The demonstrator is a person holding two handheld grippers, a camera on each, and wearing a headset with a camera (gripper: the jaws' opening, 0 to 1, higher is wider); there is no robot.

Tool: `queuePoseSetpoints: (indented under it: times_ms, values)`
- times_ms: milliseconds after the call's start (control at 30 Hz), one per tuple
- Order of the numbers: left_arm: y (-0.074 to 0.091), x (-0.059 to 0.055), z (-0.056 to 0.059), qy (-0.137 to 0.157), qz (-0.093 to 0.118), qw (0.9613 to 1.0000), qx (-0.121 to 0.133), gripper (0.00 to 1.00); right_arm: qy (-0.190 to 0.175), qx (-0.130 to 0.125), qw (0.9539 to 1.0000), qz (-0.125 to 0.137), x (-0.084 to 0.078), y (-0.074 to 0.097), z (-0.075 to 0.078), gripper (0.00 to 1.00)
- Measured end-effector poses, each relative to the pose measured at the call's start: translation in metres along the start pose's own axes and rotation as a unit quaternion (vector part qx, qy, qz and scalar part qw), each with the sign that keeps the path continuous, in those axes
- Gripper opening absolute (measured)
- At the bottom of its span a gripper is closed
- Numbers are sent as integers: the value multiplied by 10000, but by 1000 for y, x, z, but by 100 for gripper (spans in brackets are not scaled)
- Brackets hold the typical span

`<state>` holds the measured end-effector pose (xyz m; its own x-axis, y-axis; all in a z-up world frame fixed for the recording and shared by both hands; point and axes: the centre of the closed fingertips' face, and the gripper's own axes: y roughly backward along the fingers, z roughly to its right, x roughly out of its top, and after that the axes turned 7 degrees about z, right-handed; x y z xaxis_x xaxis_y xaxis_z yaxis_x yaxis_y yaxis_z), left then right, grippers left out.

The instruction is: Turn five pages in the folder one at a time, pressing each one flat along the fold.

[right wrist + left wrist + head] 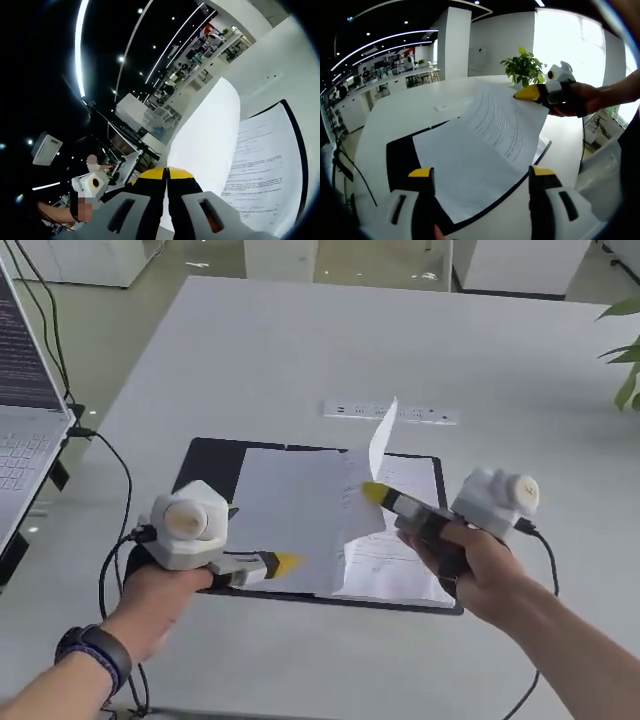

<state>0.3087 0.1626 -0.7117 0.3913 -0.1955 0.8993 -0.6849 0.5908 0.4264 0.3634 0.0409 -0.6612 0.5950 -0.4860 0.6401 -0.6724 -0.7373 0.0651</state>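
Left gripper [283, 564]: nearest to me, low over the near edge of the open folder. Its jaws stood wide apart with nothing between them. I could not tell whether the tips touched the paper.
Right gripper [374, 492]: a little further in, over the middle of the folder, jaws pinched tight on the free edge of one sheet.
Page in turn [500, 125]: lifted off the right-hand side and standing near the spine, printed face towards the left gripper, its top corner curling above the jaws.
Folder [205, 465]: black, lying open and flat on the bench [300, 350], with a white sheet [285, 515] spread on its left half and a printed sheet [385, 565] on its right half.
Done so far: at least one sheet already lay on the left half. How many of the five it stood for, I could not tell.
Left to do: by my reckoning this page was only halfway over. It had yet to be laid on the left half and pressed along the fold, a job the empty left gripper looked placed for. Whatever remained of the five would come after that.
Beyond: a power strip [390, 412] just past the folder, a laptop [25, 430] off to the left, plant leaves [625, 350] at the far right.
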Motion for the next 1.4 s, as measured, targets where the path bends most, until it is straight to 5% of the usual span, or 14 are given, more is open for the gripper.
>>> queuePoseSetpoints:
  times_ms: [933,1400]
  values:
    - [60,-15,-43,202,193,9982,527,80,52,443,9931,-1081,-71,-81,-36,0]
    - [76,-22,-48,413,296,9966,656,81,-27,372,9866,-1591,-115,-109,-34,0]
